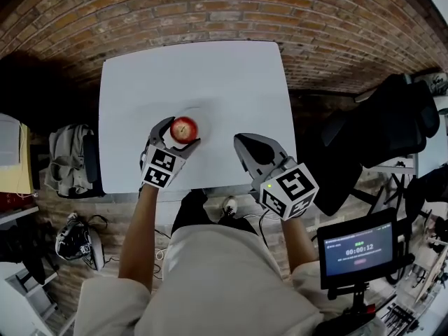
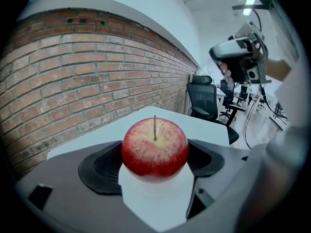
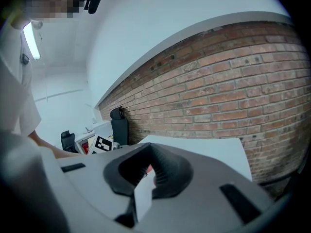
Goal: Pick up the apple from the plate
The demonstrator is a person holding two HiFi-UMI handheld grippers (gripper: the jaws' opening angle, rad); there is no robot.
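Your plate (image 1: pixel 204 115): mostly covered by the apple (image 1: pixel 184 128) and your left gripper (image 1: pixel 180 133), with only a faint rim showing, white on the white table (image 1: pixel 210 68). In the left gripper view the gripper body hides the apple's underside; resting or lifted, can't tell. The red sliver (image 3: pixel 146 169) past your right gripper (image 3: pixel 147 174) is too small to identify. Monitor (image 1: pixel 358 249) text is unreadable.
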